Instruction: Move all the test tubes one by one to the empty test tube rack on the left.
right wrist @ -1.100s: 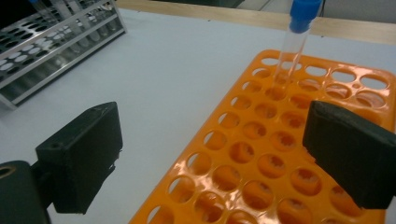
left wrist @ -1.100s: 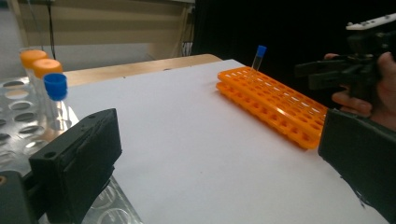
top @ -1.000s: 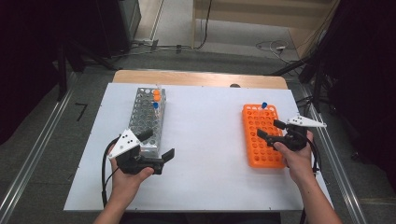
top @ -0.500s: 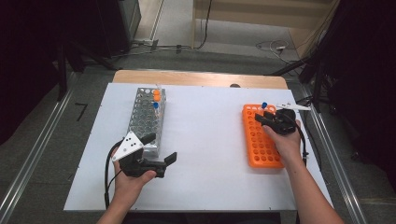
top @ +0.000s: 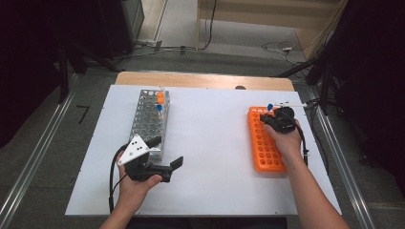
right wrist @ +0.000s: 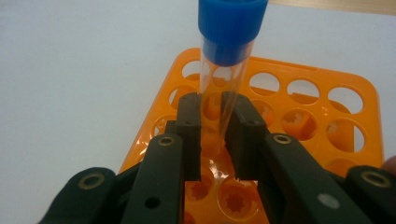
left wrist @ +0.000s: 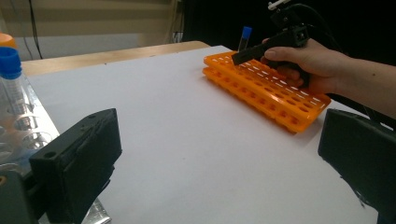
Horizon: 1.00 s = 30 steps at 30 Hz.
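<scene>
Right gripper (right wrist: 212, 109) over the far end of the orange tube rack (top: 266, 145), near the table's (top: 215, 129) right edge. Its jaws have just been closing and now clamp a clear, blue-capped tube (right wrist: 224, 70) that stands upright in a far hole of that rack; pads press the tube's wall on both sides.

Left gripper (top: 165, 152) near the front-left part of the table, just beside the near end of the metal tube rack (top: 145, 119). Jaws stand apart, nothing between them. Metal rack carries orange- and blue-capped tubes at its far end.
</scene>
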Motion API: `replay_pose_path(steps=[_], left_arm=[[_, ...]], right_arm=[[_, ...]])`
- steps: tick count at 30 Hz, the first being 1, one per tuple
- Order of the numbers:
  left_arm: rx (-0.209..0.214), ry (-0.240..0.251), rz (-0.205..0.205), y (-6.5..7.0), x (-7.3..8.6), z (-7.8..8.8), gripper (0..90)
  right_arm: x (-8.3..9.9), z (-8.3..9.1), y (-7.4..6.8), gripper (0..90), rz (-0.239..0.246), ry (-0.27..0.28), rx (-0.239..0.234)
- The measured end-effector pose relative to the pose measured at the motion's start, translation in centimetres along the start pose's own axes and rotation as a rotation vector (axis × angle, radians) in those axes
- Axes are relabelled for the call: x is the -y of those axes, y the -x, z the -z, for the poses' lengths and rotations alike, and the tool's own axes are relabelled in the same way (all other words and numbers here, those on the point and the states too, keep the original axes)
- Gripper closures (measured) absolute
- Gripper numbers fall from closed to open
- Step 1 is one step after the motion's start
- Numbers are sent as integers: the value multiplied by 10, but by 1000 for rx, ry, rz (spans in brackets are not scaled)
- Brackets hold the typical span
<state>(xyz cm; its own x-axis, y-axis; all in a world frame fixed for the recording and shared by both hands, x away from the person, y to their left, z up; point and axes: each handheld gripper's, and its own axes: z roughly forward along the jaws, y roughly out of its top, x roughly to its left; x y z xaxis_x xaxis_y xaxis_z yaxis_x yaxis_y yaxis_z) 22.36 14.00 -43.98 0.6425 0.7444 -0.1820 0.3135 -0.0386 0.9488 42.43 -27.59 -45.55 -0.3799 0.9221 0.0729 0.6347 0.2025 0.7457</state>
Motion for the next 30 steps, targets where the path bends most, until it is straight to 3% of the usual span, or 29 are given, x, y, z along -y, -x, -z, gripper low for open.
replay_pose_path(steps=[4, 8, 15, 22, 30], left_arm=[[4, -5, -6, 1, 0, -1, 0], [5, -5, -6, 2, 0, -2, 0], [27, -10, -21, 6, -1, -5, 2], [47, -12, -38, 15, -5, -11, 2], [72, -14, -54, 25, -8, -17, 4]], right_arm=[[0, 1, -1, 748, 5, 22, 0], [1, 10, 0, 749, -2, 99, -13], [4, 39, -5, 750, 29, 200, -79], [19, 69, -21, 751, 76, 237, -160], [44, 95, -42, 750, 96, 261, -244]])
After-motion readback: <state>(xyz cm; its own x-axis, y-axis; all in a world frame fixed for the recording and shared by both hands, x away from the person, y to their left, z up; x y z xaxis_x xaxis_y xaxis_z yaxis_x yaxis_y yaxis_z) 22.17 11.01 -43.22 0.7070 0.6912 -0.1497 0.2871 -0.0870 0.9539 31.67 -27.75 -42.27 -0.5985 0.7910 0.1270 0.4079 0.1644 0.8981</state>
